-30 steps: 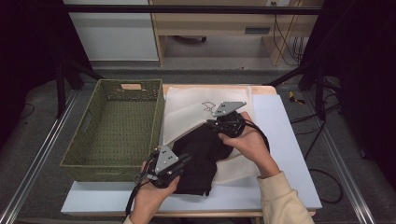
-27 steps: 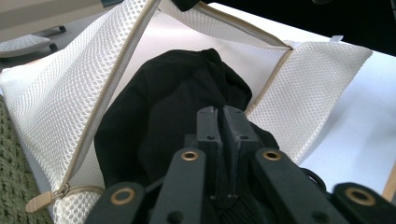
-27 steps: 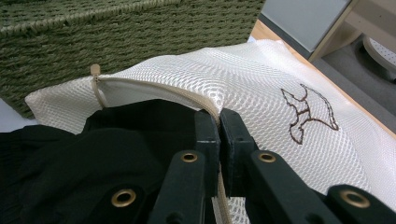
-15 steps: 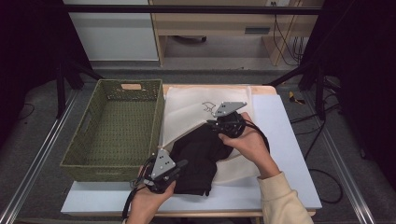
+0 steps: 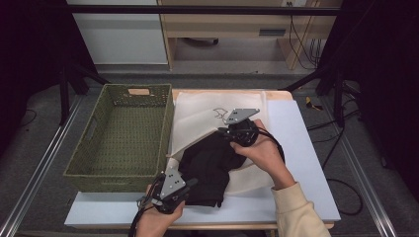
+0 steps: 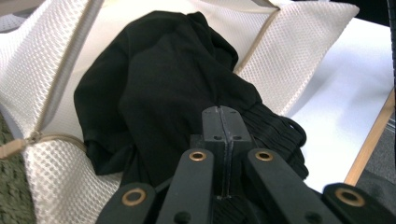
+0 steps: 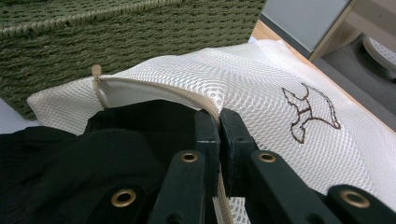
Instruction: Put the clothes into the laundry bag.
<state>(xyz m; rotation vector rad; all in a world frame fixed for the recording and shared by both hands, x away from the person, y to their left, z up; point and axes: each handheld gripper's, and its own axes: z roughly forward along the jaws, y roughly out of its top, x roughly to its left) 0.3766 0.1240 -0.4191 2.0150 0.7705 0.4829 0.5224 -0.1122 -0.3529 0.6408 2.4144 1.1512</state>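
High view: since a second ago my left hand has drawn back toward the near table edge and a little lower, and my left gripper (image 5: 187,186) has closed over the near end of the black garment (image 5: 207,163). The jaws have just been closing, with the cloth between them. My right gripper (image 5: 232,132) has not shifted; it sits at the far end of the garment, on the rim of the white mesh bag (image 5: 197,111). The garment lies half in the bag's opening, stretched between the two grippers. The green woven basket (image 5: 118,133) stands just left of the bag, touching it. All of it rests on a white table (image 5: 296,143) with a wooden edge; grey floor, a pale cabinet and dark frame legs lie beyond.

Left gripper view: my left gripper (image 6: 223,116) has its jaws pressed together, pinching the ribbed hem of the black garment (image 6: 154,79). The rest of the cloth runs away from the jaws into the open mesh bag (image 6: 299,51), whose zip edge lies to the left.

Right gripper view: my right gripper (image 7: 218,122) is clamped on the bag's zip edge, the tan zip tape passing between the jaws. The garment (image 7: 93,158) lies just left of and under them, inside the opening. The mesh bag (image 7: 261,79) bears a dark printed outline; the basket (image 7: 93,37) stands right behind.
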